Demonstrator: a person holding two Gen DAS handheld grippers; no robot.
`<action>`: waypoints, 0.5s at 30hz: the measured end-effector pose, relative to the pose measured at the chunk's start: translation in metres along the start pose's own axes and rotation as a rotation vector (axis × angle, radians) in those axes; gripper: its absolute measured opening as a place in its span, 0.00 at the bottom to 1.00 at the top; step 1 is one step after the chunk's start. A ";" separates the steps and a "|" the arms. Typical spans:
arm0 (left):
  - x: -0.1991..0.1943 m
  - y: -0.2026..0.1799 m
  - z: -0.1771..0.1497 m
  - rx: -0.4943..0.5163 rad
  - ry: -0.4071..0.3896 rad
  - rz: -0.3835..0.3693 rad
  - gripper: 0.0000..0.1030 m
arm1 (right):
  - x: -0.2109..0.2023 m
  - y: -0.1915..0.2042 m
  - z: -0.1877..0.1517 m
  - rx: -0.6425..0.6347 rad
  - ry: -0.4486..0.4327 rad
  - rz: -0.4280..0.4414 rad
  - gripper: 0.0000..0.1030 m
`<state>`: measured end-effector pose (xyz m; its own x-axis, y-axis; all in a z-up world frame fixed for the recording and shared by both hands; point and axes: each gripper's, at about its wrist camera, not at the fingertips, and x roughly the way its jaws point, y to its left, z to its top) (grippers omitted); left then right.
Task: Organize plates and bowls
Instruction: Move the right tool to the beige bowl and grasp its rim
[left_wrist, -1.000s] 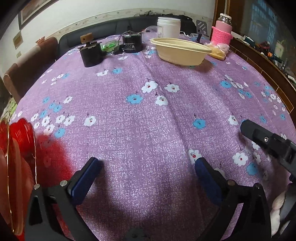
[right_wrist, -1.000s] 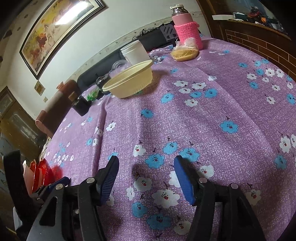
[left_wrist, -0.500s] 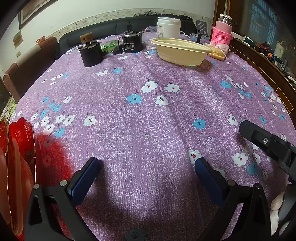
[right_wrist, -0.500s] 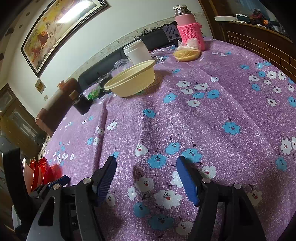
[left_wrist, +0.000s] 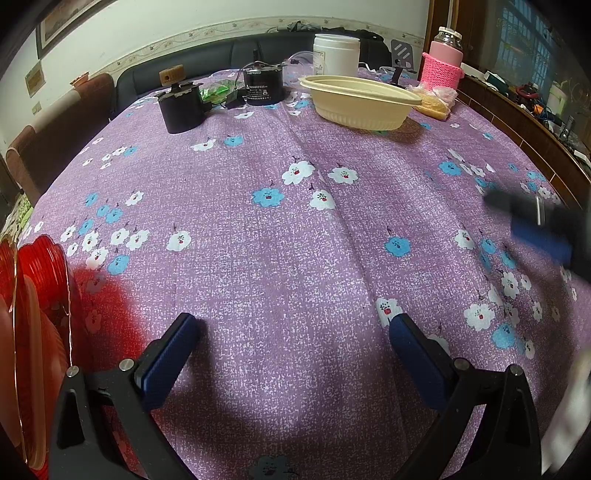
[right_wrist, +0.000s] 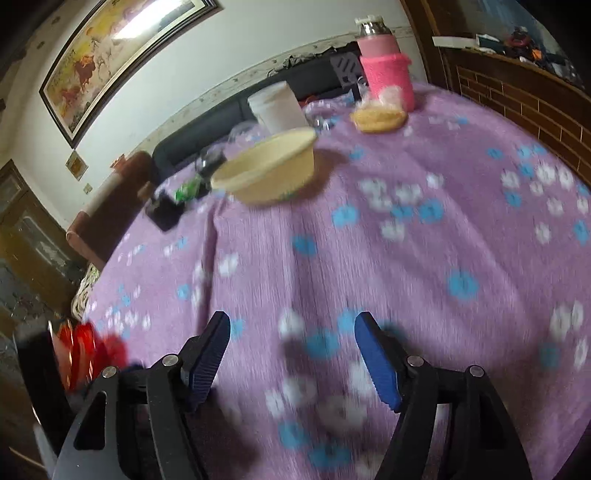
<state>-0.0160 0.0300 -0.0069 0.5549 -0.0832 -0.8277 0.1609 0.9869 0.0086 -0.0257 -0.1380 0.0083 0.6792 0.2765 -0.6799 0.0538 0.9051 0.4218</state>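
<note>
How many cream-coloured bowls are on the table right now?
1. The cream bowl sits at the far side of the purple floral tablecloth, in front of the white jar. Red dishes stack at the left edge; more may be out of view.

The middle of the purple floral tablecloth (left_wrist: 295, 240) is bare and gives open passage. At the far edge stand a cream bowl (left_wrist: 360, 101), a white jar (left_wrist: 336, 53), a pink-sleeved flask (left_wrist: 443, 55) and two black cylindrical containers (left_wrist: 181, 107). Red translucent dishes (left_wrist: 33, 295) block the near left edge.

I note the bowl (left_wrist: 360, 101) at the desk's (left_wrist: 295, 240) far side, plates (left_wrist: 33, 314) stacked at its near left edge.
</note>
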 end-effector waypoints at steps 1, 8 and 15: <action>0.000 0.000 0.000 0.001 0.000 0.000 1.00 | 0.003 0.000 0.016 0.021 -0.007 0.005 0.72; 0.001 -0.001 0.001 0.010 0.001 -0.007 1.00 | 0.057 0.006 0.102 0.113 -0.008 -0.028 0.71; 0.002 -0.001 0.002 0.032 0.004 -0.024 1.00 | 0.120 0.007 0.131 0.210 0.098 -0.047 0.24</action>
<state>-0.0139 0.0282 -0.0074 0.5474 -0.1065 -0.8301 0.2007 0.9796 0.0066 0.1521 -0.1412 0.0085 0.5988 0.2749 -0.7522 0.2420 0.8332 0.4972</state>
